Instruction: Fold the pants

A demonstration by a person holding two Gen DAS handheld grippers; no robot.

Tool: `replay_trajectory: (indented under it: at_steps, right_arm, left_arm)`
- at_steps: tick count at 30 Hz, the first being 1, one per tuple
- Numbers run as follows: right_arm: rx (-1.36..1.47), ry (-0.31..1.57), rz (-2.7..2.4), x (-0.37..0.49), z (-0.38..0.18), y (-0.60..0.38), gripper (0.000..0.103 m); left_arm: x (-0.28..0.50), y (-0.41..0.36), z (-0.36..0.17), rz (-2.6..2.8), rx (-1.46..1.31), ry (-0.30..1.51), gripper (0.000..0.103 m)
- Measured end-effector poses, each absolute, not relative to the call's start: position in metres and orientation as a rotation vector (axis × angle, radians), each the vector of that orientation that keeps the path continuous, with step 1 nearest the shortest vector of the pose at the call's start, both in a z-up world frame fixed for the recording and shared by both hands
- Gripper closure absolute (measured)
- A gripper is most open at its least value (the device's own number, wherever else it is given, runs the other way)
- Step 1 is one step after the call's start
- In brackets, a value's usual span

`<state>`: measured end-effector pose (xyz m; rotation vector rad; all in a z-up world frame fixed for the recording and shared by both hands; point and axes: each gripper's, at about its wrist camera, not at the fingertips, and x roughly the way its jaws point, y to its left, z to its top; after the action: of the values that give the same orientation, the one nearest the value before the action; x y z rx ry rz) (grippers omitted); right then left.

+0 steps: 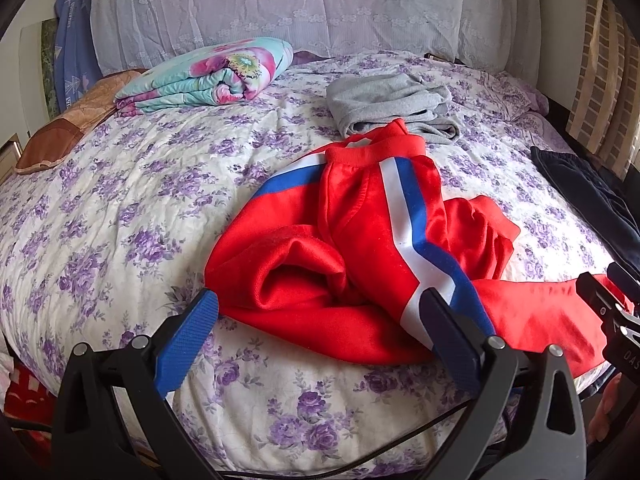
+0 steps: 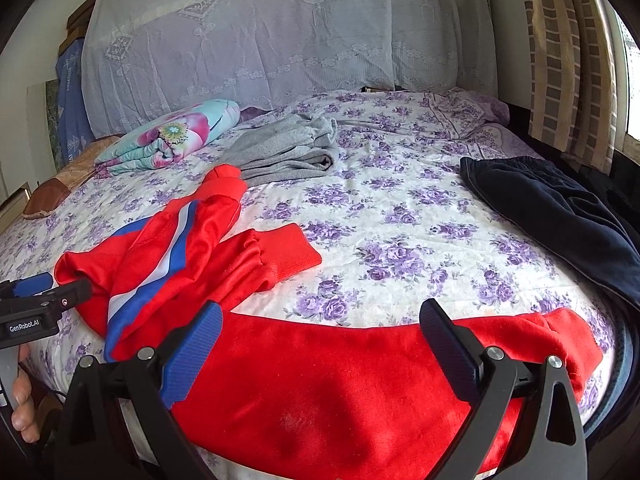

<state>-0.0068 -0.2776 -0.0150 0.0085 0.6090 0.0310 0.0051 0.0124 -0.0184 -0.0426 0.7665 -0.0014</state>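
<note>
Both claws, left (image 1: 318,312) and right (image 2: 322,322), spread wide, grasping nothing, over crumpled red track pants (image 1: 360,240) on floral bed sheet (image 1: 120,208).

red fleece track pants with a white-and-blue side stripe (image 1: 360,216) (image 2: 280,380) | state: unfolded, crumpled | pose: waistband toward the headboard, upper part bunched in a heap, one leg stretched flat along the near bed edge, other leg's ribbed cuff pointing right | place: near half of the floral bedspread
</note>
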Motion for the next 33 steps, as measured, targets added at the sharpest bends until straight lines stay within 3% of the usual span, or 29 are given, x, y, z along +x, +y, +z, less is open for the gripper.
replay_trajectory:
  at_steps: [33]
  right_arm:
    - [0.005,0.616,0.033,-0.0064,-0.015,-0.2729,0.004]
  left_arm:
    - [0.0061,0.0143,-0.0178,-0.002,-0.048,0.773,0.005]
